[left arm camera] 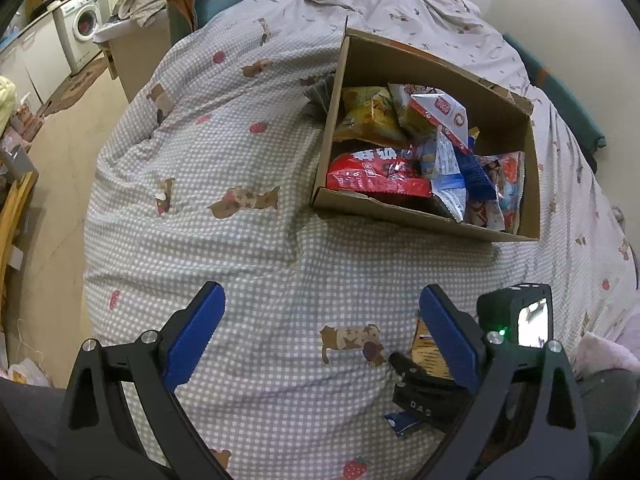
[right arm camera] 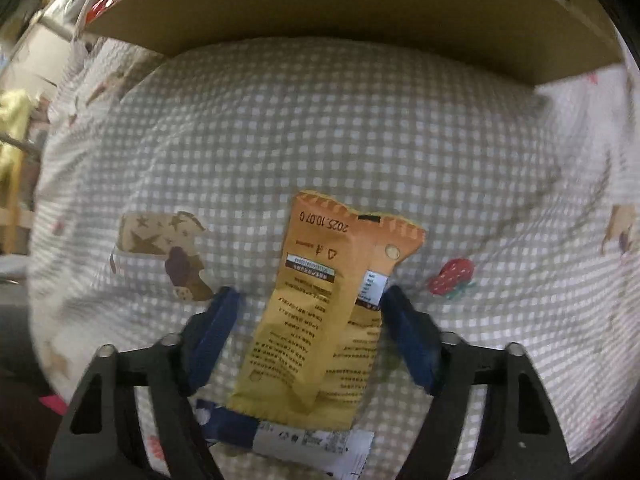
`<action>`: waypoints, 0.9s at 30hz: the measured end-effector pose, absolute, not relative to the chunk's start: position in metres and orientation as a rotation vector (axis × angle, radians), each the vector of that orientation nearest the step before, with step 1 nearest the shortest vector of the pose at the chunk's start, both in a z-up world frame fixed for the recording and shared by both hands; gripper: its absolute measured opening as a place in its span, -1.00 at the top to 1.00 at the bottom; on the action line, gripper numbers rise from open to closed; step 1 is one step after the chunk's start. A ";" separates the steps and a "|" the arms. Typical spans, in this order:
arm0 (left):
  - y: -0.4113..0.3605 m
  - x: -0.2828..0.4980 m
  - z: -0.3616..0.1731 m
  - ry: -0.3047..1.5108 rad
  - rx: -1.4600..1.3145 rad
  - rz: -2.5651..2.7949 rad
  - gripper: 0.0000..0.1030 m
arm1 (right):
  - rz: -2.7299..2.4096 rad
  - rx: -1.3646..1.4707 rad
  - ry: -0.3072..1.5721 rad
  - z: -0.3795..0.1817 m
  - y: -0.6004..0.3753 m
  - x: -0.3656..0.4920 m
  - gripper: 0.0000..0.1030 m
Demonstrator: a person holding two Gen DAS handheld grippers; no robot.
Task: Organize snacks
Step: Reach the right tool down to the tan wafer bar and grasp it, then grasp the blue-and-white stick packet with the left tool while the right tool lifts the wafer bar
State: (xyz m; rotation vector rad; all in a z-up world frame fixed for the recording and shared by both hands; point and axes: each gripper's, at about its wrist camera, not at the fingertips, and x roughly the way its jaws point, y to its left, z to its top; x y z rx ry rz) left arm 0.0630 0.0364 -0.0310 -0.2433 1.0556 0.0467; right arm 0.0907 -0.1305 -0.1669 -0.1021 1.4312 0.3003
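Right claw (right arm camera: 310,312) straddles the orange packet (right arm camera: 320,312), jaws unclenched, not yet touching; I should pinch it mid-body, clear of the blue wrapper (right arm camera: 236,424) beneath

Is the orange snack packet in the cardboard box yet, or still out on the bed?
Out: orange snack packet lies flat on the checked bedspread, short of the cardboard box.

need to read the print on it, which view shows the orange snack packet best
The right wrist view: the orange snack packet lies face-on on the checked bedspread between the right gripper fingers, its date and text legible. The left wrist view shows only a sliver behind that gripper's right finger.
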 end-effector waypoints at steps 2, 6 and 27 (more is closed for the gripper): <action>0.036 0.062 -0.030 1.055 -0.241 0.039 -0.88 | 0.317 -0.114 1.414 -0.162 -0.131 0.088 -0.01; 0.037 0.061 -0.030 1.057 -0.252 0.033 -0.88 | 0.346 -0.006 1.425 -0.151 -0.153 0.094 0.18; -0.045 0.047 -0.076 1.266 0.038 -0.298 -0.85 | 0.366 0.295 1.156 -0.067 -0.281 0.101 0.20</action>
